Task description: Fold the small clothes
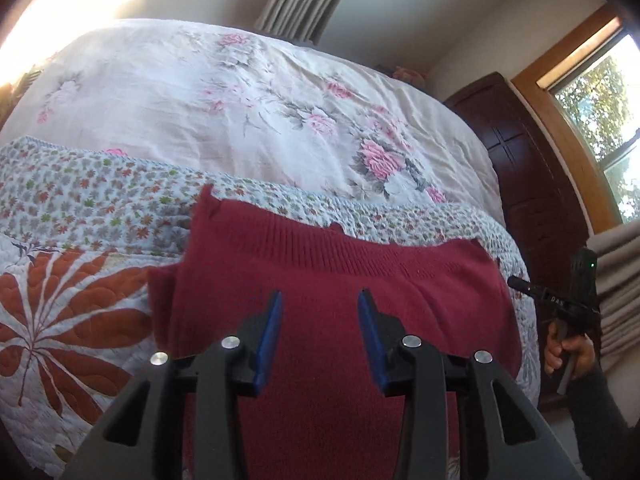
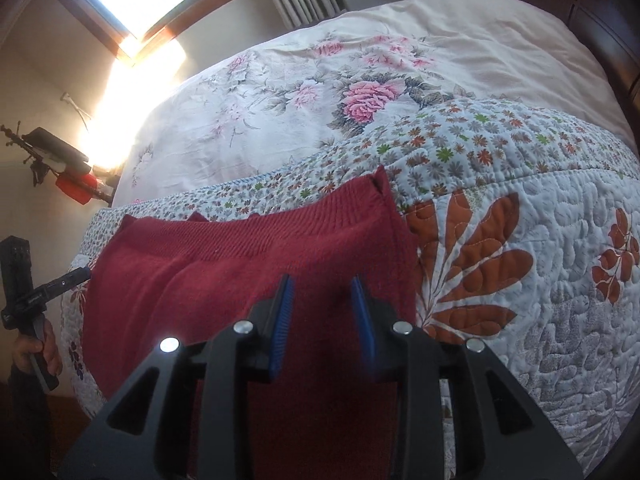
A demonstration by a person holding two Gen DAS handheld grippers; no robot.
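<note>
Your left gripper (image 1: 320,300) hangs over the dark red knitted garment (image 1: 340,280) with its blue pads (image 1: 269,336) spread and nothing between them. Your right gripper (image 2: 322,286) is the same: jaws apart, empty, poised above the red knit (image 2: 240,264). Whether either set of tips touches the fabric cannot be told from these views.

The garment lies flat on the quilted bedspread (image 1: 72,300), ribbed band (image 2: 280,224) toward the far side, near the quilt's small-flower border. One far corner of the band (image 1: 206,200) stands up a little, and a loose flap (image 1: 160,292) sticks out at the side; the near end runs out of sight under the tongs.

For a clean fold, you probably want each gripper over a matching corner or edge before closing, so the halves meet squarely. Both tongs seem to sit over the middle of the cloth, so move them outward first. Pinch only the knit, not the quilt beneath, since the padded surface can bunch into the jaws. Tuck in that flap too, or it may show past the folded edge. Beyond lies a rose-printed sheet (image 1: 240,100), well clear of your work.
</note>
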